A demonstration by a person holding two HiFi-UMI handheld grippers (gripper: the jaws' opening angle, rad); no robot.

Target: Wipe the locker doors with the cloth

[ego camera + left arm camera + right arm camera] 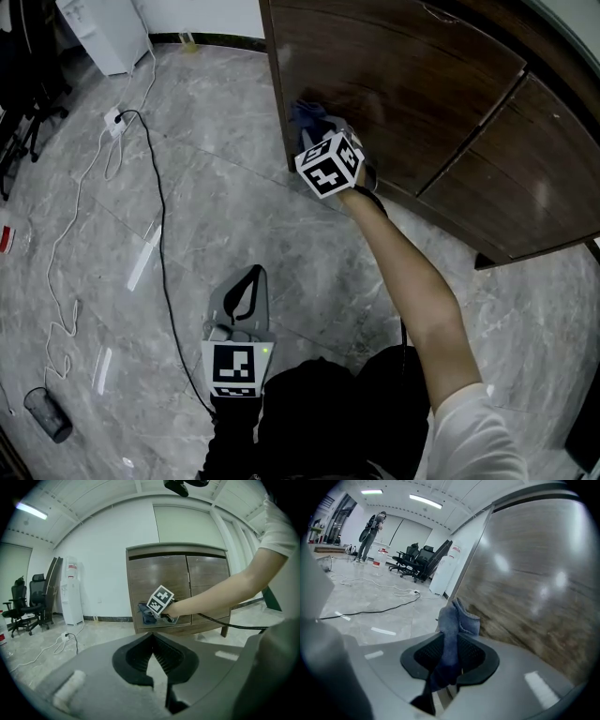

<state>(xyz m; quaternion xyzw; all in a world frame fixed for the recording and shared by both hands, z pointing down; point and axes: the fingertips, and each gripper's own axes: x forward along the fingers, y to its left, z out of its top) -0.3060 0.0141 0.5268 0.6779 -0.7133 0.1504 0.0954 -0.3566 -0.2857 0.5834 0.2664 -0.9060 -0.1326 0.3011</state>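
The dark brown wooden locker [403,84] fills the top right of the head view, and its two doors [178,585] stand closed. My right gripper [323,131] is shut on a blue cloth [307,114] that it holds against the lower left part of the left door. In the right gripper view the cloth [457,620] rises from between the black pads [424,656], with the door's surface close on the right. My left gripper [253,277] hangs low near my body, away from the locker, its jaws [151,637] shut on nothing.
A black cable [161,234] and a white power strip [112,120] lie on the grey marble floor to the left. A white water dispenser [71,590] and office chairs [23,602] stand by the far wall. A person [372,527] stands far off.
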